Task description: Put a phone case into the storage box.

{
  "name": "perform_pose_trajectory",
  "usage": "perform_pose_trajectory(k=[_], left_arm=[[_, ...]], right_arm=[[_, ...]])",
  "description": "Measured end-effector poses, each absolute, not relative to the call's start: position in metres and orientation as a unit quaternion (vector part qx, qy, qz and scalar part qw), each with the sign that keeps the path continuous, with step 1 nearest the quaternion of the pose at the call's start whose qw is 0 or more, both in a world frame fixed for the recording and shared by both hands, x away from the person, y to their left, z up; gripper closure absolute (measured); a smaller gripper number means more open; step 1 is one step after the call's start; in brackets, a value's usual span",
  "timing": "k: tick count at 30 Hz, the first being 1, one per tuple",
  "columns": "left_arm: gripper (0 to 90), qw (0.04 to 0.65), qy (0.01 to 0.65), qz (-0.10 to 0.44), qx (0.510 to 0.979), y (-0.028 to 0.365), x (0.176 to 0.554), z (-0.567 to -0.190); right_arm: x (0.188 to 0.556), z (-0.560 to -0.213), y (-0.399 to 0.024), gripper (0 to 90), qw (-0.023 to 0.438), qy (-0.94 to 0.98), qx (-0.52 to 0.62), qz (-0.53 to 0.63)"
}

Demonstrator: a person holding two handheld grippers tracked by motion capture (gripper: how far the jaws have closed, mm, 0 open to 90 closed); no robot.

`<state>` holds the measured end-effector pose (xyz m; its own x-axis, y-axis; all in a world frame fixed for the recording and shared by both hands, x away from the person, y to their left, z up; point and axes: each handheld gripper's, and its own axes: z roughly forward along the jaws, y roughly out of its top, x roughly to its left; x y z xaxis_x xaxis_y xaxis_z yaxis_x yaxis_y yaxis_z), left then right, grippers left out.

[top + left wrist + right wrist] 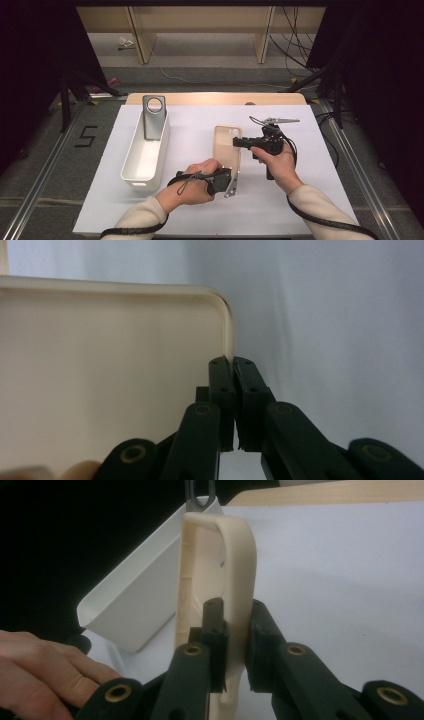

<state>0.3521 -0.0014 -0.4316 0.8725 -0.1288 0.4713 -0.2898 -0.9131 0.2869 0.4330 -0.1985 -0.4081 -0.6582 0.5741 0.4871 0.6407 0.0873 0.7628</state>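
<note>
Your cream phone case (pixel 227 148), smooth, rounded corners, raised rim, camera cutout at its far end, lying mid-counter (pixel 300 200), your left tongs (pixel 233 365) clamped on its near corner rim, your right tongs (pixel 234 625) clamped on its right side wall.

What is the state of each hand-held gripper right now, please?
Left hand-held gripper: closed on the rim of the beige plastic phone case.
Right hand-held gripper: closed on the same case's side wall.
</note>
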Motion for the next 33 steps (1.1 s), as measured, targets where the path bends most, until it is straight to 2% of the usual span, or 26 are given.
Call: perform_pose_trajectory(k=[2, 3, 6, 7, 11, 15, 22, 33], left_arm=[[85.7, 0.187, -0.105, 0.227, 0.950, 0.001, 0.354, -0.431], [82.1, 0.196, -0.102, 0.231, 0.948, 0.002, 0.354, -0.430], [65.2, 0.227, -0.089, 0.239, 0.940, 0.006, 0.357, -0.425], [57.6, 0.257, -0.066, 0.240, 0.934, 0.008, 0.355, -0.427], [33.7, 0.282, -0.039, 0.240, 0.928, 0.019, 0.354, -0.419], [22.8, 0.297, -0.001, 0.237, 0.925, 0.032, 0.353, -0.417], [19.3, 0.343, 0.055, 0.215, 0.913, 0.050, 0.349, -0.422], [19.9, 0.362, 0.094, 0.206, 0.904, 0.066, 0.345, -0.426]], right_arm=[[0.432, -0.406, -0.199, 81.6, 0.032, -0.733, -0.410, -0.541], [0.431, -0.404, -0.199, 81.6, 0.027, -0.733, -0.409, -0.543], [0.430, -0.401, -0.201, 81.6, 0.011, -0.731, -0.410, -0.546], [0.430, -0.400, -0.202, 81.5, 0.012, -0.729, -0.411, -0.547], [0.430, -0.398, -0.207, 81.4, 0.002, -0.725, -0.416, -0.549], [0.429, -0.397, -0.210, 81.3, -0.004, -0.726, -0.415, -0.548], [0.424, -0.396, -0.217, 81.2, -0.011, -0.729, -0.410, -0.548], [0.418, -0.391, -0.231, 81.1, -0.020, -0.726, -0.404, -0.556]])
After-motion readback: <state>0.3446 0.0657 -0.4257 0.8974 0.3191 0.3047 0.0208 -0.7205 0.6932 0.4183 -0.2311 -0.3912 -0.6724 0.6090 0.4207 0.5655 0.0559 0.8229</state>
